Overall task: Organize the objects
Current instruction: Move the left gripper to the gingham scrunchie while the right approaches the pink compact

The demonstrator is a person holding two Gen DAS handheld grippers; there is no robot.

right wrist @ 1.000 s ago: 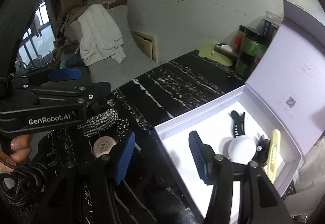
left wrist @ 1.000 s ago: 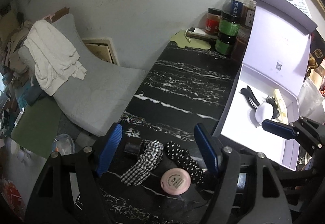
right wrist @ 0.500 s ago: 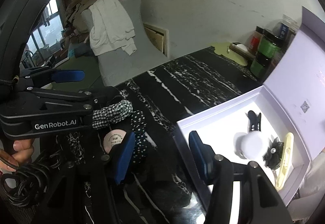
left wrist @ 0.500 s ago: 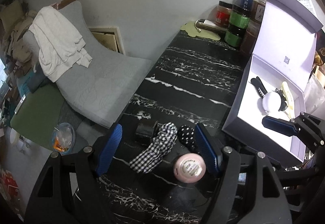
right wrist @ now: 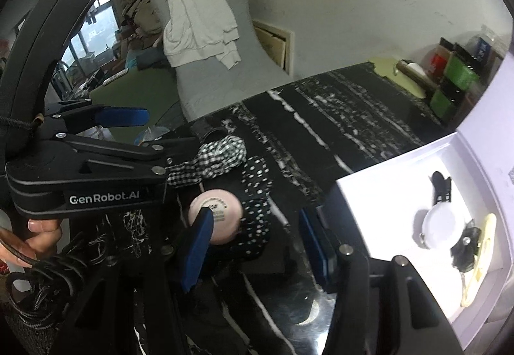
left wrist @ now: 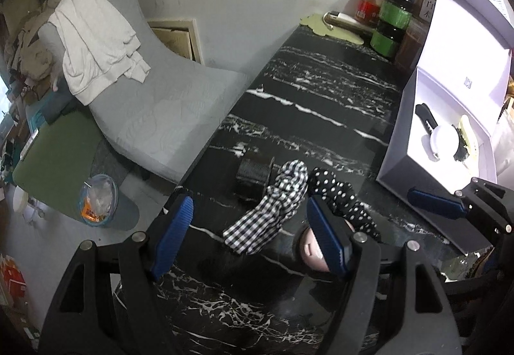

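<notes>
On the black marble table (left wrist: 321, 91) lie a black-and-white checked scrunchie (left wrist: 273, 204), a polka-dot scrunchie (left wrist: 340, 194), a pink round compact (left wrist: 313, 250) and a small black cylinder (left wrist: 253, 175). My left gripper (left wrist: 250, 232) is open just above them, the checked scrunchie between its fingertips and untouched. My right gripper (right wrist: 257, 245) is open over the polka-dot scrunchie (right wrist: 257, 210), with the pink compact (right wrist: 215, 213) by its left finger. The open white box (right wrist: 385, 168) at the right holds a black clip (right wrist: 441, 184), a white round case (right wrist: 445, 226) and a yellow clip (right wrist: 482, 242).
Jars (left wrist: 392, 23) and a pale green mat (left wrist: 331, 27) stand at the table's far end. A grey cushion with a white cloth (left wrist: 96, 43) lies left of the table, above a plastic container (left wrist: 98, 200) on the floor. A hand (right wrist: 38, 232) grips the left gripper's handle.
Both grippers have come down and closer to the pile of scrunchies. The pink compact is now partly hidden behind the left gripper's right finger. Neither gripper's jaws have moved.
</notes>
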